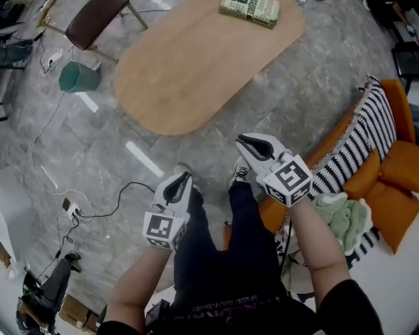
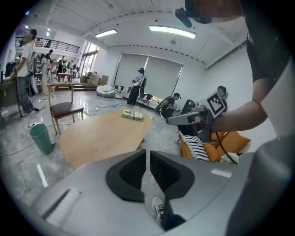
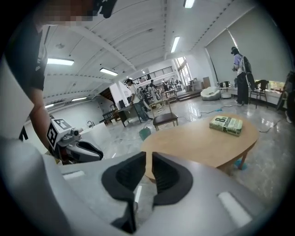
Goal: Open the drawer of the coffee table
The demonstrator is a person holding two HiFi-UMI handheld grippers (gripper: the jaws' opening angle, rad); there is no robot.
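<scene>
Ok so both grippers are empty here. The left gripper (image 1: 185,175) sits lower centre of the head view and the right gripper (image 1: 243,141) just right of centre; each one's jaws are only a crack apart, with nothing but floor showing through the slit.

The coffee table (image 1: 196,65) fills the upper middle of the frame, up-frame from both sets of jaws and clear of them. It's an oval whose long axis runs from lower left to upper right, with a book (image 1: 249,10) at the far end.

No drawer shows in any view, so I'd guess it's tucked under the top. The right gripper view has the table rim dead ahead of its jaws, while the left one sees it off to the upper left; so the right hand looks better lined up.
</scene>
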